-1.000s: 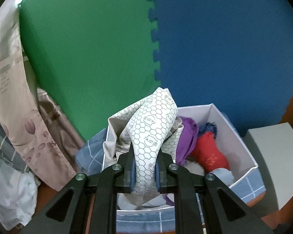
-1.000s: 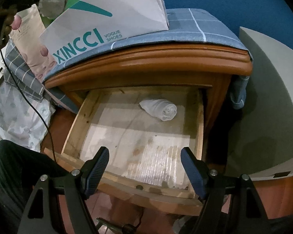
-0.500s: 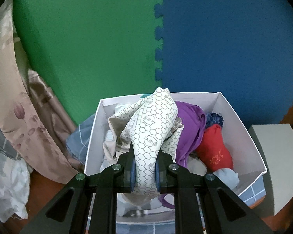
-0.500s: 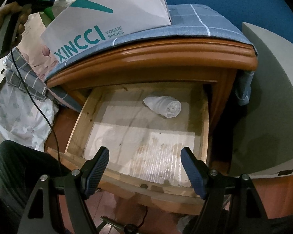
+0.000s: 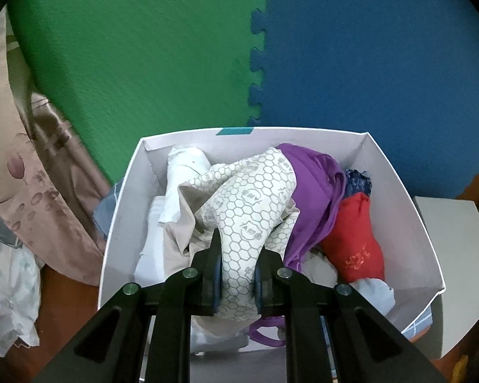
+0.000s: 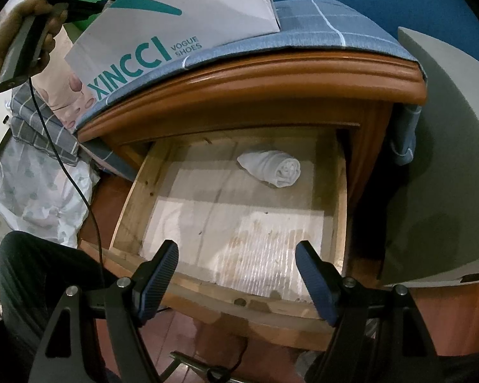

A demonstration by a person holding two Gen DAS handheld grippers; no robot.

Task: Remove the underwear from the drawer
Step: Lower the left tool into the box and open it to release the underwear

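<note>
My left gripper [image 5: 238, 255] is shut on a white underwear with a grey honeycomb print [image 5: 249, 204], held over a white shoe box [image 5: 121, 210]. The print piece rests on other clothes in the box: purple [image 5: 313, 185], red [image 5: 354, 239], white [image 5: 185, 166]. In the right wrist view my right gripper [image 6: 238, 266] stands open above the front edge of the pulled-out wooden drawer [image 6: 134, 194]. One rolled white underwear [image 6: 273, 167] lies at the drawer's back right, apart from the fingers. A hand [image 6: 3, 51] holds the left gripper's body at the top left.
The shoe box [image 6: 163, 28] sits on a blue checked cloth [image 6: 329, 28] on the wooden nightstand [image 6: 255, 79]. Green and blue foam mats [image 5: 258, 48] cover the wall behind. Bedding [image 6: 41, 175] and a cable [image 6: 64, 166] lie left of the drawer. A grey panel [image 6: 447, 159] stands at the right.
The left gripper has moved forward and down over the shoe box with the honeycomb underwear, so the whole box interior now shows. The right gripper has stayed over the drawer.
</note>
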